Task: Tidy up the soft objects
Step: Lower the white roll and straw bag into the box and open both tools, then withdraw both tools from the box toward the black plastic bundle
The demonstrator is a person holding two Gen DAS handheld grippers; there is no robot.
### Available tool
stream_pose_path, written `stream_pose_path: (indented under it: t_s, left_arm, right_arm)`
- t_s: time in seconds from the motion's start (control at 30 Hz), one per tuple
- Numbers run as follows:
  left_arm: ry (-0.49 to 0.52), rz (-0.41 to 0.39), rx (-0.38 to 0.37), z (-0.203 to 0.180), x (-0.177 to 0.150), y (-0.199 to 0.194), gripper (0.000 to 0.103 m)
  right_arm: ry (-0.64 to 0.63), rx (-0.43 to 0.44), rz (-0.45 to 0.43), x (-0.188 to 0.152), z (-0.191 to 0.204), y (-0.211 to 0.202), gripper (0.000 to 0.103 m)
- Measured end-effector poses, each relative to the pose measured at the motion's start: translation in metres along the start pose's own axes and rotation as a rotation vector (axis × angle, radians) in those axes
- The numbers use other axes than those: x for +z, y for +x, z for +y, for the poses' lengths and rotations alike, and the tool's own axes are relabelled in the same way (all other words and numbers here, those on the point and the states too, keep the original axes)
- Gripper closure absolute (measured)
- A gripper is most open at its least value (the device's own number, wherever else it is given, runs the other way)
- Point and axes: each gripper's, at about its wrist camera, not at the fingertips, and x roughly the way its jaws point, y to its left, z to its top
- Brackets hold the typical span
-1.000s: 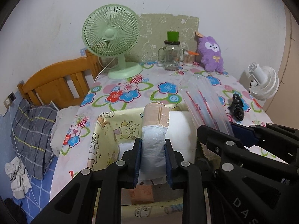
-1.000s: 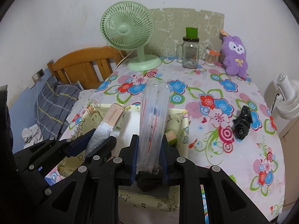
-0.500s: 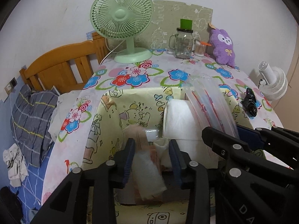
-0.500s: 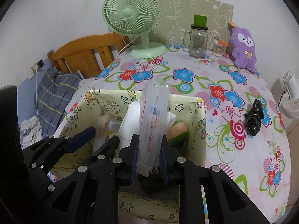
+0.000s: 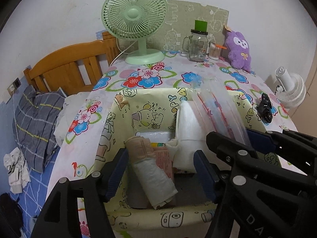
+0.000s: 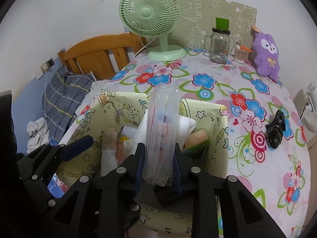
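Low in the frame, over the yellow cartoon-print box (image 5: pixel 150 107), the left gripper (image 5: pixel 160 170) has just opened, leaving the rolled cloth (image 5: pixel 152 176) inside; the right gripper (image 6: pixel 158 172), loosening, still pinches the clear plastic bag (image 6: pixel 162 130), likely next to drop in.

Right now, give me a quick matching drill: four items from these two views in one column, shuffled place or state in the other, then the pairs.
Items:
1. rolled cloth
2. clear plastic bag
3. purple plush toy
4. black bundle

Places/states:
A. lying on the flowered tablecloth, right of the yellow box
B. between the right claw pads, sticking up over the box
C. at the table's far edge by the wall
D. lying in the box, between the left claw's open jaws, which have just been opening

Pairs: 1-D, 2-B, 3-C, 4-A
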Motion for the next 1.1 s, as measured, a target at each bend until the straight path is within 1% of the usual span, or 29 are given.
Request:
stream_pose_path:
  t_s: [0.03,0.07,0.13,0.2,0.53,1.1]
  left_arm:
    - [-0.005,-0.003,-0.001,0.000,-0.001,-0.002,0.030]
    - [-0.007,-0.005,-0.003,0.000,-0.001,-0.003,0.030]
    - [-0.013,-0.017,-0.007,-0.001,-0.002,-0.008,0.027]
    - [-0.013,-0.031,-0.010,-0.003,-0.002,-0.013,0.025]
    - [0.007,-0.077,-0.029,-0.023,-0.002,-0.029,0.018]
    - [0.037,-0.151,-0.069,-0.069,0.004,-0.053,0.010]
  right_arm:
    - [-0.005,0.002,-0.001,0.000,0.000,-0.001,0.062]
    - [-0.008,0.004,-0.003,0.000,0.000,-0.003,0.058]
    - [-0.007,0.004,-0.013,-0.001,-0.002,-0.007,0.041]
    - [-0.008,-0.002,-0.033,-0.002,-0.004,-0.013,0.034]
    - [0.013,-0.031,-0.095,-0.010,-0.018,-0.038,0.020]
    - [0.068,-0.088,-0.183,-0.019,-0.061,-0.080,0.009]
